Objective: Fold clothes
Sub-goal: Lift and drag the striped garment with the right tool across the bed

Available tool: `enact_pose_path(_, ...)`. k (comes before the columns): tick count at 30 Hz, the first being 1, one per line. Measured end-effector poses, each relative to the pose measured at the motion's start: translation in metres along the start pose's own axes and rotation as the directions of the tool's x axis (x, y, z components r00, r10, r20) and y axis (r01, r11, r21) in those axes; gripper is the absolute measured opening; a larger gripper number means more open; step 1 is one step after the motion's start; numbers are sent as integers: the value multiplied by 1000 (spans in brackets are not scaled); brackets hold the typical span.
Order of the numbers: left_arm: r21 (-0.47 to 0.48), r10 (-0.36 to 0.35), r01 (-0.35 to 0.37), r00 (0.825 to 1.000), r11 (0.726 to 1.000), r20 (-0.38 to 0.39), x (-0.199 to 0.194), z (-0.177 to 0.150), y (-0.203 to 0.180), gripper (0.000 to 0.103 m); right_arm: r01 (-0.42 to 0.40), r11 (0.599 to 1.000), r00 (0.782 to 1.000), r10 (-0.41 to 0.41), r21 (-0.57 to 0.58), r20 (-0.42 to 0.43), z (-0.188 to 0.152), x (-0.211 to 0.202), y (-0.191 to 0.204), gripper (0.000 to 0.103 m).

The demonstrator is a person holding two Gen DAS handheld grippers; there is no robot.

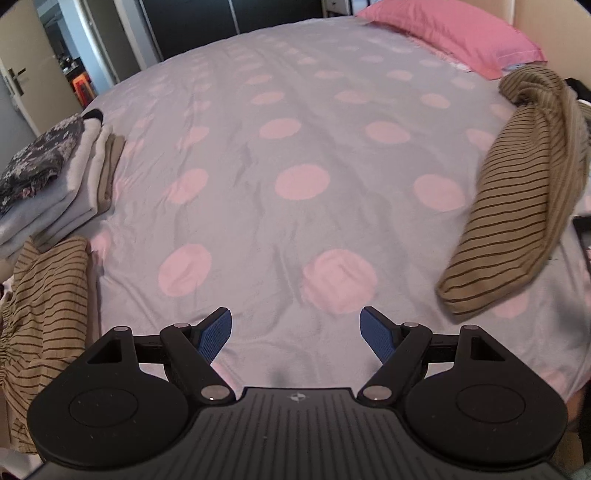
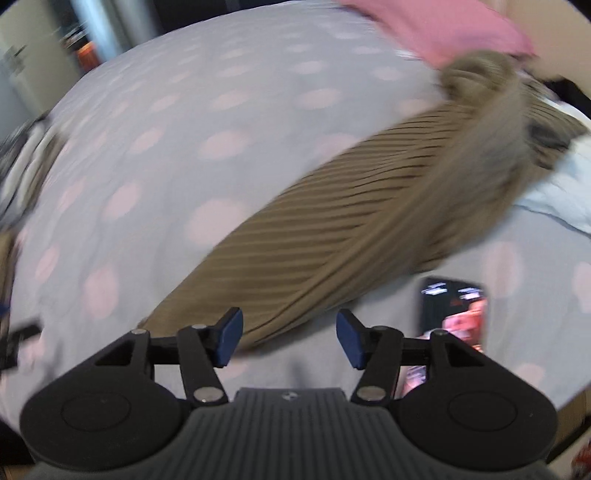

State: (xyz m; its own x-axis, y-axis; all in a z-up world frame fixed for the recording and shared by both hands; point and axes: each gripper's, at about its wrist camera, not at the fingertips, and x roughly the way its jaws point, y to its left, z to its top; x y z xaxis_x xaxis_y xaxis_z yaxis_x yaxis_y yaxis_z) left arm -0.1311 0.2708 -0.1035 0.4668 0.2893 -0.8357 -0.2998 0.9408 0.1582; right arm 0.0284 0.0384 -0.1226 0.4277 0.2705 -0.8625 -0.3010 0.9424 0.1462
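A tan garment with thin dark stripes (image 1: 517, 206) lies bunched in a long twisted shape on the right side of the bed. It also shows in the right wrist view (image 2: 332, 229), blurred, stretching from the far right down to just ahead of my right gripper (image 2: 290, 338). That gripper is open and empty, its left finger (image 2: 229, 338) just in front of the garment's near end. My left gripper (image 1: 295, 334) is open and empty above bare bedspread, well left of the garment. A second tan striped piece (image 1: 44, 317) hangs at the bed's near left edge.
The bed has a grey spread with pink dots (image 1: 295, 147). A stack of folded clothes (image 1: 55, 184) sits at the left edge. A pink pillow (image 1: 454, 33) lies at the far right. A phone with a lit screen (image 2: 458, 314) lies by my right gripper.
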Motion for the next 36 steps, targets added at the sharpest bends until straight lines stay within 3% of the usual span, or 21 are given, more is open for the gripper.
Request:
enact_pose_path(3,-26,13,-13,1000,1000,-13,7,1,6,76,37,996,999,-39,76,15,29,1,-33,79)
enact_pose_path(13,-101,18,-20,1000,995,-13,24,5,19,76,168,971,985,-173,172,14,94,45,-108,80)
enact_pose_path(25,-140,25,-39,995,989,-97,52,8,27,76,231,916,971,-239,328,-16,117,98,-173,81)
enact_pose_path(26,-143,33,-48,994,989,-108,55,8,27,76,231,917,971,-238,326,-19,116,100,-173,79)
enact_pose_path(27,-147,36,-53,993,988,-116,57,7,27,76,230,919,972,-236,322,-21,115,102,-174,71)
enact_pose_path(31,-177,3,-28,990,984,-139,64,7,28,76,208,930,977,-213,304,-18,113,104,-172,28)
enact_pose_path(33,-171,-4,-20,990,985,-141,64,8,26,76,196,936,979,-203,291,-6,113,100,-167,14)
enact_pose_path(36,-152,6,-27,990,988,-139,62,9,22,75,178,946,982,-189,272,12,114,95,-160,7)
